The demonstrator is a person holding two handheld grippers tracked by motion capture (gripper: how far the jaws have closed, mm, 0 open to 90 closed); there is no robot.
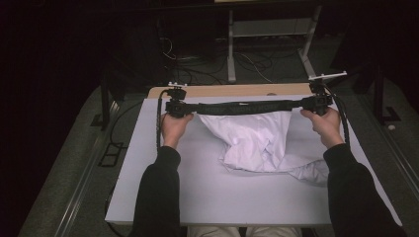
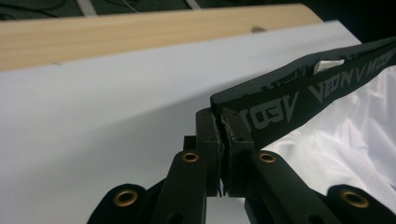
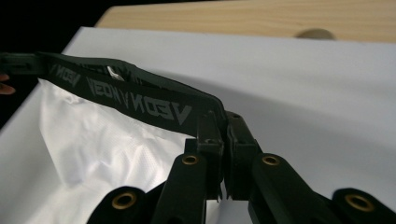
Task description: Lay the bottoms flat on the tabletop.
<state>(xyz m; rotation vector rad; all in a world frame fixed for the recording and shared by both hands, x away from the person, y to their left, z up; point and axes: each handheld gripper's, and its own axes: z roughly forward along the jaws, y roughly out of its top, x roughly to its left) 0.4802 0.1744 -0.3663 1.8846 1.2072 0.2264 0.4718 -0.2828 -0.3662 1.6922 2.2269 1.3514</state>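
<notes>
I have the white shorts (image 1: 257, 143) strung out across the far half of the tabletop (image 1: 197, 192), and the grip is chosen to make the garment hang flat. My left gripper (image 1: 177, 107) sits at about ten o'clock of the white sheet, its fingers (image 2: 211, 140) clamped together on one end of the black waistband (image 1: 247, 106); in the left gripper view the band leaves the pinch and runs away toward two o'clock, lettering showing on its face. My right gripper (image 1: 316, 102) sits at about two o'clock, its fingers (image 3: 210, 135) likewise closed hard on the opposite end of the band, which in the right gripper view stretches off toward ten o'clock. Holding the two ends well apart keeps the waistband drawn into a nearly straight line between the grippers, so the white mesh cloth drops from it instead of bunching. I judge the pull is not yet enough: below the band the fabric is crumpled, and its lower part lies in folds on the tabletop toward five o'clock, near my right sleeve (image 1: 351, 192). The bare wooden strip (image 1: 232, 90) at twelve o'clock stays free behind the band, which leaves room to carry the shorts forward and lay them down smooth.
</notes>
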